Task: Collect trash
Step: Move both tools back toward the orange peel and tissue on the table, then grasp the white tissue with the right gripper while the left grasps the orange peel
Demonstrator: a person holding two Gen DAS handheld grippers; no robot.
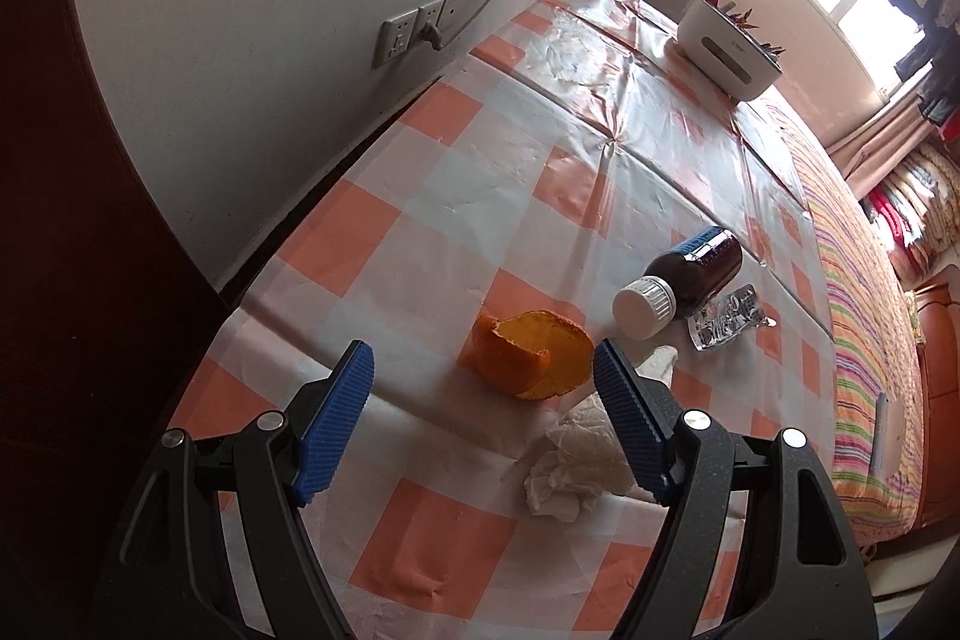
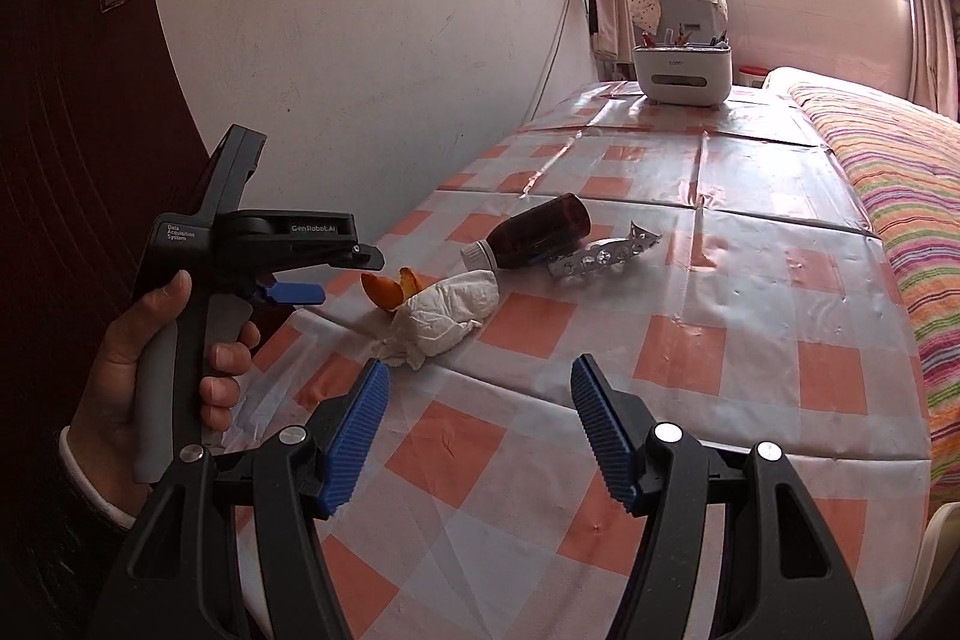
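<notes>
Approaching orange peel (image 1: 531, 361) at lower centre: left claw (image 1: 483, 385) open, empty; right claw (image 2: 480, 409) half open, empty; straddle peel squarely, clear of tissue (image 1: 570, 460), before closing

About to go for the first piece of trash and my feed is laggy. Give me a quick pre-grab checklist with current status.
1. left gripper open, nothing held: ok.
2. right gripper open, nothing held: ok.
3. orange peel just ahead of the left jaws, unobstructed: ok.
4. crumpled tissue lying free on the table: ok.
5. brown bottle on its side, cap on: ok.
6. Trash bin in view: not ok, none visible.
</notes>
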